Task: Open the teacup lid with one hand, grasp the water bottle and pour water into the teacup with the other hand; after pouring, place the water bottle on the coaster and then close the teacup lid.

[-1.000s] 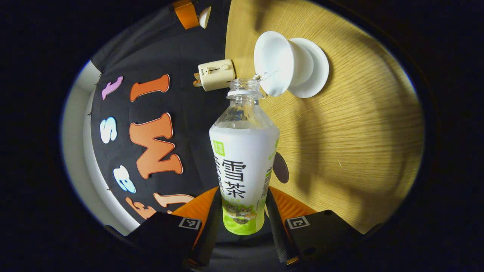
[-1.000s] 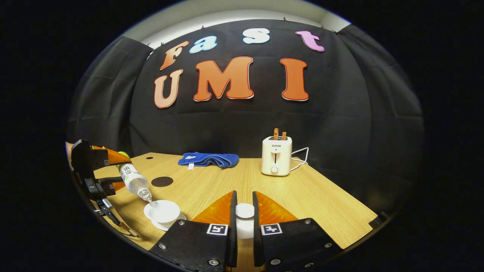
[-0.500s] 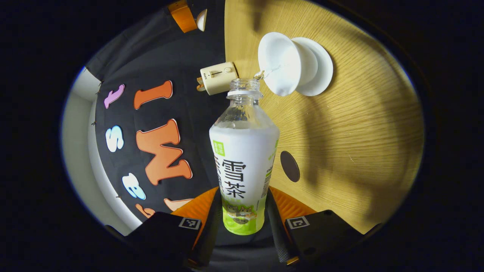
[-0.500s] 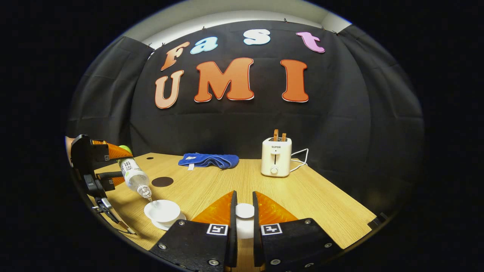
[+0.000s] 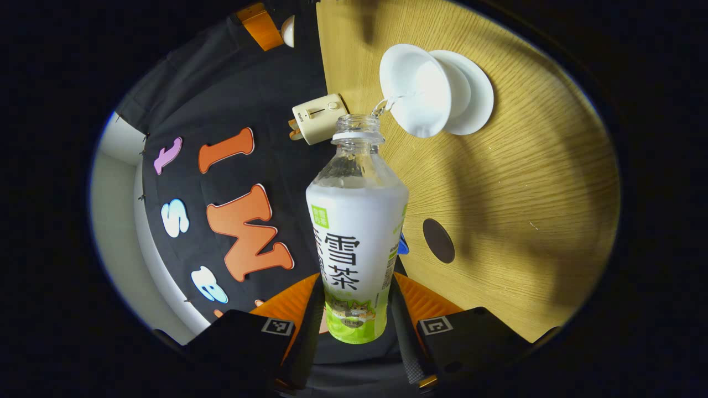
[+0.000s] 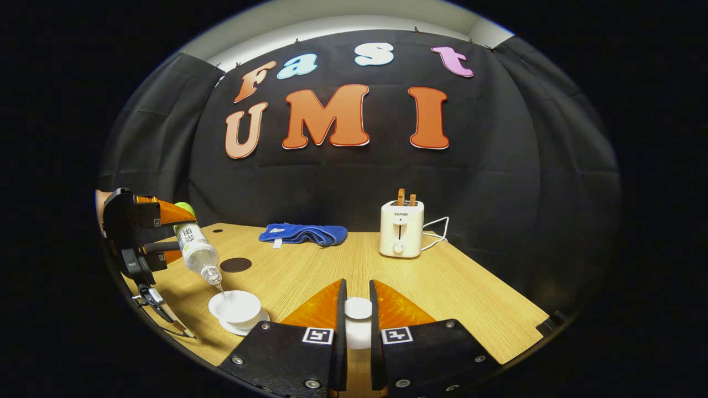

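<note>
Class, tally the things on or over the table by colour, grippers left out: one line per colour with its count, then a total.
White: 5: bottle, teacup, saucer, lid, toaster
Blue: 1: towel
Dark: 1: coaster
Total: 7

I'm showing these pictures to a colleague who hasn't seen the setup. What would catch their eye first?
First, the tilted water bottle, clamped in the left hand-held gripper, with a thin stream running from its open mouth into the white teacup on its saucer. Next, in the right gripper view, the right hand-held gripper holds the white teacup lid above the wooden table, with a toaster behind.
</note>
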Tool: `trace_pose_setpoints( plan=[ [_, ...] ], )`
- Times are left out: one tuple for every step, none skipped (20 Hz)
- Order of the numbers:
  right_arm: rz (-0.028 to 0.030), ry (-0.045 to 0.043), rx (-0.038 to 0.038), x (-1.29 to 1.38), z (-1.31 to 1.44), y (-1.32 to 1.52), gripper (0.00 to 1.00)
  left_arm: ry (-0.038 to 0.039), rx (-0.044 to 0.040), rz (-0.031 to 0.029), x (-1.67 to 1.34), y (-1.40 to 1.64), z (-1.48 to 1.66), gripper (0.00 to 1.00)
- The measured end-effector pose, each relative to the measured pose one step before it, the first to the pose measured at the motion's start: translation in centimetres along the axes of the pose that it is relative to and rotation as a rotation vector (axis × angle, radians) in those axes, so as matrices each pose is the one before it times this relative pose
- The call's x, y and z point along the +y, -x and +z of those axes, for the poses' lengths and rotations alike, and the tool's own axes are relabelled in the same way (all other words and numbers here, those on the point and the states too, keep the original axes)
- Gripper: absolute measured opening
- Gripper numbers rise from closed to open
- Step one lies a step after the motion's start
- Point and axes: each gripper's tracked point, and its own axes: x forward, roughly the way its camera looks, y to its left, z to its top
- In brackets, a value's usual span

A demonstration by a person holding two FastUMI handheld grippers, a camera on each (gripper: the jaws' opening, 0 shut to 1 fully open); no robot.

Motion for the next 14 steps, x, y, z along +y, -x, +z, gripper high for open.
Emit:
trace_pose_setpoints(
  plan=[
    [0.00285,0.00021,0.00063,0.016,-0.037,0.047,0.17,-0.01055,-0.00012,0.00527,0.310,-0.013,-0.115,0.64],
    [-0.00162,-0.00064,-0.00153,-0.024,0.096,0.028,0.17,-0.00947,0.00187,0.00584,0.258,-0.198,-0.180,0.64],
    [0.00194,0.00136,0.00133,0.013,-0.047,-0.050,0.17,-0.00783,0.00020,0.00712,0.284,0.085,-0.089,0.64],
    [-0.00117,0.00125,-0.00143,-0.042,0.006,0.000,0.17,-0.00529,0.00377,0.00493,0.243,-0.164,-0.228,0.65],
    [-0.00132,0.00049,0.00026,-0.061,-0.011,-0.015,0.17,-0.00824,0.00484,0.00208,0.084,0.017,-0.325,0.67],
    [0.00155,0.00044,-0.00039,0.051,-0.065,0.064,0.17,-0.00915,0.00197,0.00719,0.375,-0.106,-0.166,0.65],
    [-0.00125,-0.00040,-0.00023,-0.053,0.039,-0.024,0.17,-0.00870,0.00216,0.00089,0.183,0.044,-0.117,0.65],
    [0.00109,0.00045,0.00046,-0.065,0.045,-0.012,0.17,-0.00878,0.00034,0.00346,0.148,-0.100,-0.057,0.65],
    [-0.00301,-0.00281,-0.00390,-0.044,0.128,0.017,0.17,-0.01345,-0.00230,0.00336,0.416,0.019,-0.104,0.64],
    [0.00260,-0.00372,-0.00224,0.052,0.132,-0.047,0.17,-0.01317,-0.00061,0.00741,0.404,-0.096,0.080,0.68],
    [0.00161,-0.00304,-0.00160,0.063,0.161,-0.021,0.17,-0.01202,-0.00257,0.00591,0.315,0.117,0.050,0.68],
    [0.00018,0.00003,-0.00216,0.022,0.111,-0.050,0.17,-0.01267,-0.00729,0.00703,0.350,-0.051,0.228,0.68],
    [0.00149,0.00328,-0.00102,0.064,0.079,0.067,0.17,-0.01131,-0.00485,0.00755,0.548,0.027,-0.069,0.65],
    [-0.00229,0.00180,-0.00248,-0.094,0.079,0.022,0.17,-0.00780,-0.00206,0.00999,0.355,-0.040,0.054,0.65]
  ],
)
